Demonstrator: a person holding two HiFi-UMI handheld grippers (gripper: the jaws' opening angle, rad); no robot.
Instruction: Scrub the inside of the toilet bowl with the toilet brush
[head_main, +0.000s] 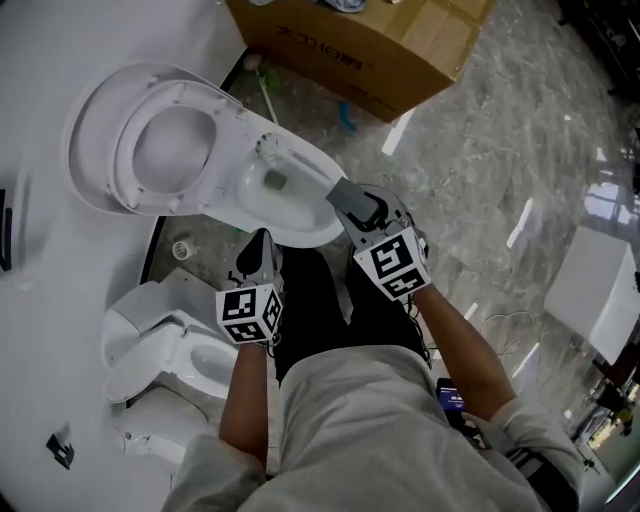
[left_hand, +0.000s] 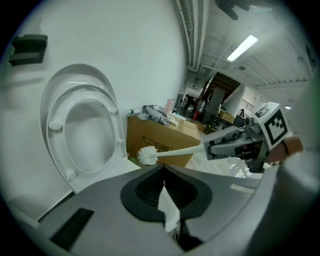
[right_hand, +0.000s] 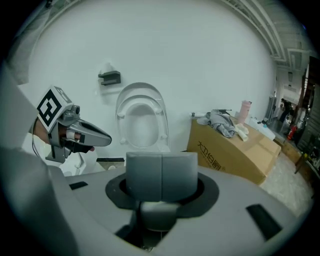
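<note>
Where the right gripper (head_main: 340, 195) reaches the right rim of the toilet bowl (head_main: 300, 228), its jaws are clenched on the handle of the toilet brush (left_hand: 172, 151). The left gripper view shows this best. A slim, round, white plastic handle runs straight out of the grey jaws and ends in a stubby round head of white bristles. In that view the head stands free in the air, seen against the box. Whether the bristles touch porcelain, cannot tell. From the head view the white brush is lost against the white bowl.

Bowl: glossy white ceramic, oval, smooth-walled. Seat and lid (head_main: 150, 140) are tipped up against the white wall. Both are oval. The seat is a ring with small round bumpers on its underside.

The left gripper (head_main: 262, 238) is near the bowl's near edge, apart from it, pointing toward it. Its jaws are closed inside a dark ribbed recess, pinching a thin white scrap (left_hand: 169, 207). Paper or cloth, cannot tell.

Both grippers are matte grey, and each carries a cube of black-and-white square markers.

Beyond the toilet sits a brown cardboard box (head_main: 380, 45) with print on its side and crumpled grey cloth (right_hand: 222, 122) on top. Floor (head_main: 500, 130): glossy, grey veined stone. A second, smaller white toilet (head_main: 165, 345) stands at the person's left.
</note>
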